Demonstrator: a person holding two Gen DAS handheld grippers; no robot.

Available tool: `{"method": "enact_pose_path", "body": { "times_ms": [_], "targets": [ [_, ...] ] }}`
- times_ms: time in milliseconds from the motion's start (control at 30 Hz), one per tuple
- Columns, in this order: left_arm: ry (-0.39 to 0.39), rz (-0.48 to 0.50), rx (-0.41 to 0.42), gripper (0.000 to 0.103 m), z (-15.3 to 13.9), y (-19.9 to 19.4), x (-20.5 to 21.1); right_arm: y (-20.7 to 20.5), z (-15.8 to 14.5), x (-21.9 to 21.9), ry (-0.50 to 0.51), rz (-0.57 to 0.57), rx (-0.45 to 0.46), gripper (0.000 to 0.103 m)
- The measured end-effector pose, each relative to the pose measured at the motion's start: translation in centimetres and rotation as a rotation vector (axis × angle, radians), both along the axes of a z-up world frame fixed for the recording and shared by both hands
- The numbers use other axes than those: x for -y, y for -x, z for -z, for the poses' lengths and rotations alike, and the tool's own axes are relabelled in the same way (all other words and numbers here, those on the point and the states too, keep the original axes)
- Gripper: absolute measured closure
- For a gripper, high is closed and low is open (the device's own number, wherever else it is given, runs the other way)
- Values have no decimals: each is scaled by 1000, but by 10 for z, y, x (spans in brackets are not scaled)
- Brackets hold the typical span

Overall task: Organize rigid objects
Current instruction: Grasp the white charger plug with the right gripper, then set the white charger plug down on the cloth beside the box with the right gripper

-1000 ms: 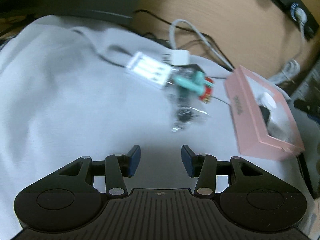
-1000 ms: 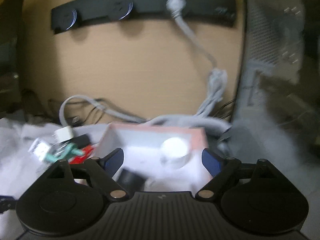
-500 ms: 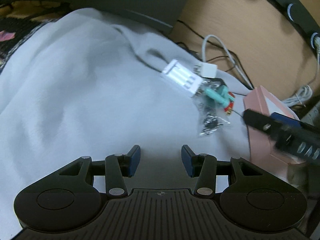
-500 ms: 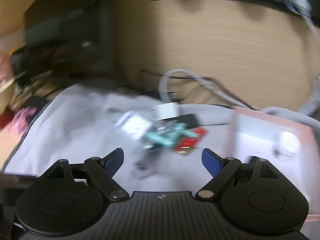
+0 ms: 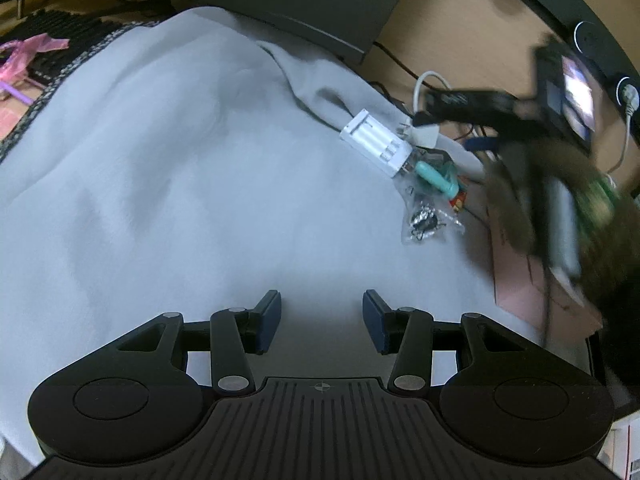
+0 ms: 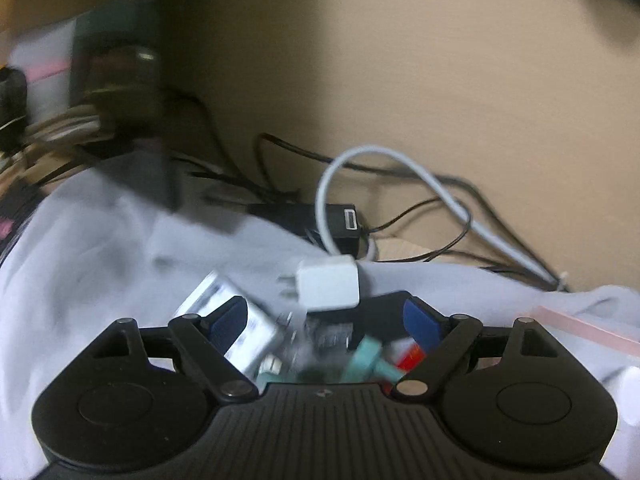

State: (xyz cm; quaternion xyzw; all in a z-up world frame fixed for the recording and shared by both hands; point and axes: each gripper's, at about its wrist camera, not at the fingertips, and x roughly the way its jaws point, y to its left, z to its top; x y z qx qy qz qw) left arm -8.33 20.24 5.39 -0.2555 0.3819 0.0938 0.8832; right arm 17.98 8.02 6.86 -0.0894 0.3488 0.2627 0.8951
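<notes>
Closing In on the Clutter

Swinging away from the pink box (image 5: 516, 280), the right gripper (image 6: 326, 322) now has the small pile between and just beyond its wide-open jaws, where a second ago the box interior filled that gap. That suggests the next pick is from the pile, with the box as the likely destination. Ahead of its jaws sits the white charger (image 6: 330, 286); the white case (image 6: 240, 320) lies by the left finger, the teal plug (image 6: 366, 360) and a red piece (image 6: 410, 360) low by the right one (all motion-blurred).

The left gripper (image 5: 322, 320) hovers over bare grey cloth (image 5: 180, 160), jaws open and empty, the pile well ahead and to the right.

No brand or writing is legible anywhere.
</notes>
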Motion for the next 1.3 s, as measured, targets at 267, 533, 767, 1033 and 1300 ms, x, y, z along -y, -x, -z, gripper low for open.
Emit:
{"method": "enact_pose_path", "body": {
  "times_ms": [267,533,767,1033,1300],
  "targets": [
    [-13,-13,-35,54,3,14,-8,-42,25,-43,144,-28,-44,42],
    [-25,62,-55,54,6,-11,4,40,-8,-1,85,-166,48,42],
    [-37,29,-31,54,-2,-62,-13,152,-14,73,64,-238,76,42],
    [-28,-8,9,54,-13,-144,-36,212,27,134,143,-75,26,59],
    [-151,63,29,54,-11,-224,-33,211,46,190,123,127,-44,60]
  ]
}}
